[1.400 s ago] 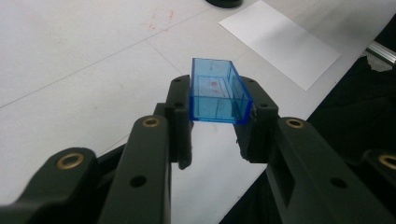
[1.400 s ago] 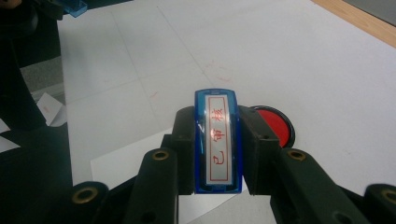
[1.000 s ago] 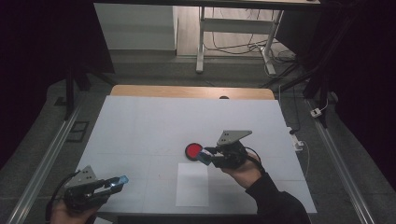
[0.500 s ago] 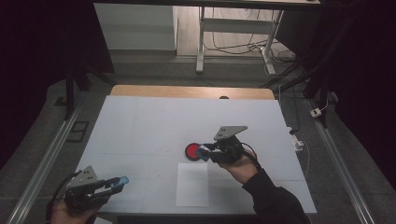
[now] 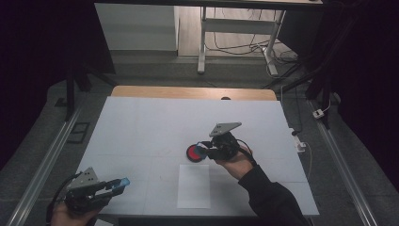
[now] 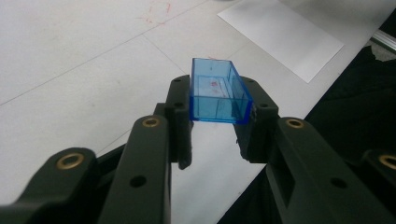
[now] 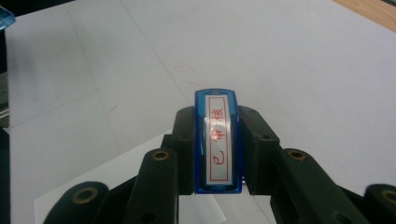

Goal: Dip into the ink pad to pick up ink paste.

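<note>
My left gripper [image 5: 118, 184] rests near the table's front left corner, shut on a clear blue rectangular cap [image 6: 217, 91] whose open end faces the camera. My right gripper [image 5: 204, 150] is held over the middle of the table, shut on a blue stamp [image 7: 218, 140] that carries a white label with red characters. In the high view the stamp's tip [image 5: 202, 151] overlaps the right edge of a round red ink pad [image 5: 193, 152]. I cannot tell whether stamp and pad touch. A white sheet of paper [image 5: 194, 186] lies just in front of the pad.
A white mat [image 5: 150, 122] covers the table, with a wooden strip [image 5: 188, 92] along its far edge. Metal rails [image 5: 42, 165] run down both sides. A table leg and cables [image 5: 221, 44] stand on the floor beyond.
My right gripper has shifted a little left and farther from the person with the stamp, closer over the red pad. The left gripper has stayed in place.
</note>
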The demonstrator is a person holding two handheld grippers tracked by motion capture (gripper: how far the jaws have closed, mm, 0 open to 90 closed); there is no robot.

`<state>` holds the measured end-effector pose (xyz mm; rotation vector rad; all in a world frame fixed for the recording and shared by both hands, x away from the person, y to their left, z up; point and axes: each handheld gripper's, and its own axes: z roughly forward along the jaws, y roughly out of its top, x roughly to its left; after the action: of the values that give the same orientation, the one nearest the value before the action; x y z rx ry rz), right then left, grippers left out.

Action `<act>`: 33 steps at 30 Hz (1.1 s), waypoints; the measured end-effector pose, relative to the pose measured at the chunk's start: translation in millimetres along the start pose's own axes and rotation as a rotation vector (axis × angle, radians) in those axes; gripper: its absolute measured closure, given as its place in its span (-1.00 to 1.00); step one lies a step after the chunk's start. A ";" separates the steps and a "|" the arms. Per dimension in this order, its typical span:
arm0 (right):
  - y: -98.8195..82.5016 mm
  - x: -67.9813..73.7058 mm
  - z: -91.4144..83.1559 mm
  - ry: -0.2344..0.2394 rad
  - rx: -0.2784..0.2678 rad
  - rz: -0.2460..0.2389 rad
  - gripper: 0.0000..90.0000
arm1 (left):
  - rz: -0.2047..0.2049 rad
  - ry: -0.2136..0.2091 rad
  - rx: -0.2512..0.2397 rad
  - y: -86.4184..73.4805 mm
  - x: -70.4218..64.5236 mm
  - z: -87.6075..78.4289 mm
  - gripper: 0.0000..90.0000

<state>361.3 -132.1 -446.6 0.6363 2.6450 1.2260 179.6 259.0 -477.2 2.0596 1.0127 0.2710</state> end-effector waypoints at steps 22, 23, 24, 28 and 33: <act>4.6 -17.4 31.7 -0.031 0.062 0.012 0.55 | 0.005 -0.003 0.003 0.0 -0.2 0.1 0.52; 4.6 -18.1 33.0 -0.031 0.068 0.014 0.55 | 0.005 -0.003 0.002 0.0 -0.2 0.1 0.52; 4.5 -18.8 34.6 -0.031 0.069 0.017 0.55 | 0.005 -0.003 0.003 -0.1 -0.2 0.1 0.52; 3.9 -21.2 39.9 -0.031 0.079 0.016 0.55 | 0.005 -0.003 0.002 -0.1 -0.2 0.0 0.53; 3.1 -22.5 45.2 -0.034 0.099 0.015 0.55 | 0.005 -0.002 0.003 -0.2 -0.3 0.0 0.53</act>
<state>396.6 -109.0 -474.6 0.6869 2.6914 1.0837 179.2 258.8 -477.3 2.0654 1.0071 0.2695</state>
